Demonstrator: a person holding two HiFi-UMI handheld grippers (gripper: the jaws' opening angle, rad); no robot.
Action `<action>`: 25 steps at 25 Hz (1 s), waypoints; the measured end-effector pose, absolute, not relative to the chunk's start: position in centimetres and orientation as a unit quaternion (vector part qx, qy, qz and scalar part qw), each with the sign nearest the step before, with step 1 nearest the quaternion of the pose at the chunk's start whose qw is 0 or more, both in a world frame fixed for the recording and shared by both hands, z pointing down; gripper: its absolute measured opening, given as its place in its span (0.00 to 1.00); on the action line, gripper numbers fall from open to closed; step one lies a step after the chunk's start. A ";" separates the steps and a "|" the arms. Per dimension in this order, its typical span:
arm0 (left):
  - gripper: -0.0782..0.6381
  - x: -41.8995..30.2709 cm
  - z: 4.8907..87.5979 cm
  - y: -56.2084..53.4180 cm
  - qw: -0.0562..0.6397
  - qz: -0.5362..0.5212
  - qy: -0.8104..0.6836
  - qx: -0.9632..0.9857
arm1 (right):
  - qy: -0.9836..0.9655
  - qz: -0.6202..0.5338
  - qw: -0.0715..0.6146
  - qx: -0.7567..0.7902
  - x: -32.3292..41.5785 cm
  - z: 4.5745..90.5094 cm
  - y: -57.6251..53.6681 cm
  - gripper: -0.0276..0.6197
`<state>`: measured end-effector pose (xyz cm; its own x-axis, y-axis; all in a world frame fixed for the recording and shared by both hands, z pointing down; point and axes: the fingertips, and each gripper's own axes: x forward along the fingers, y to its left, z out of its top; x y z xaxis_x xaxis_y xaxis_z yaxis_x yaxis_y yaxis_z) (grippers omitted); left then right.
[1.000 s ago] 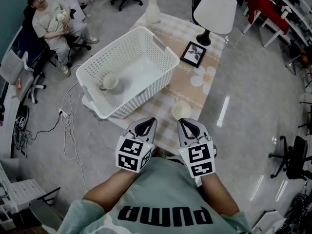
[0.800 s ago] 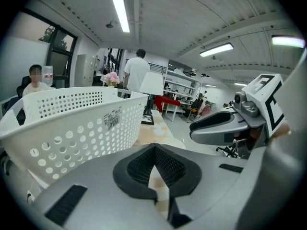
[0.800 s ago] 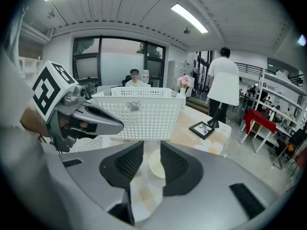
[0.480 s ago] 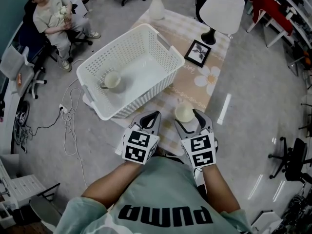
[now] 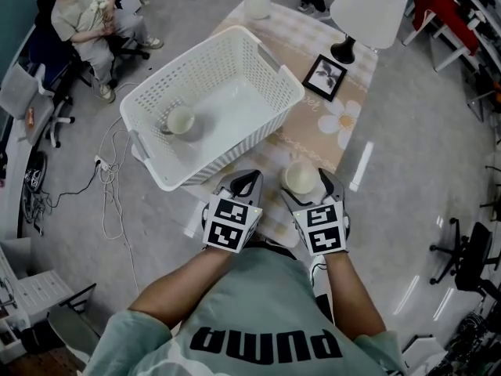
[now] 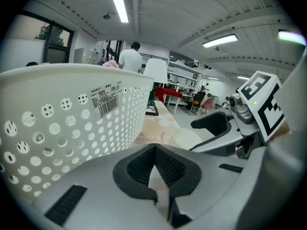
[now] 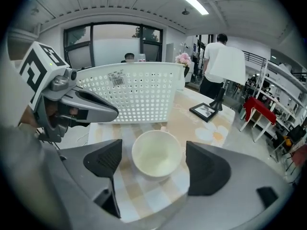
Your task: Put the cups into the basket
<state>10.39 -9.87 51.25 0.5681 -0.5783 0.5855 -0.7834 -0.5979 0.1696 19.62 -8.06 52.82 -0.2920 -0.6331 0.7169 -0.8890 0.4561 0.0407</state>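
Now one cup (image 5: 181, 120) is sitting in the basket (image 5: 227, 149).
Right gripper (image 5: 308, 188), jaws just opening wide, is straddling another cup (image 5: 300, 175), untouched (left gripper (image 5: 245, 185) closed, empty).

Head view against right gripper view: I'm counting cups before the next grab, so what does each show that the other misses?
Only the head view shows a second cup already inside the basket. Only the right gripper view shows the right claw, which has just been opening, with both pads clear of the table cup between them. Both views show the basket, that table cup, the picture frame and the left claw.
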 end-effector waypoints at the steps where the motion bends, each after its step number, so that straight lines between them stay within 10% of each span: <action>1: 0.12 10.5 51.5 -10.0 0.210 0.243 -0.396 0.860 | -0.781 0.189 0.343 0.487 19.6 53.1 -8.1 0.65; 25: 0.12 9.9 53.3 -10.1 0.233 0.250 -0.404 0.849 | -0.776 0.193 0.354 0.485 19.7 57.4 -9.5 0.66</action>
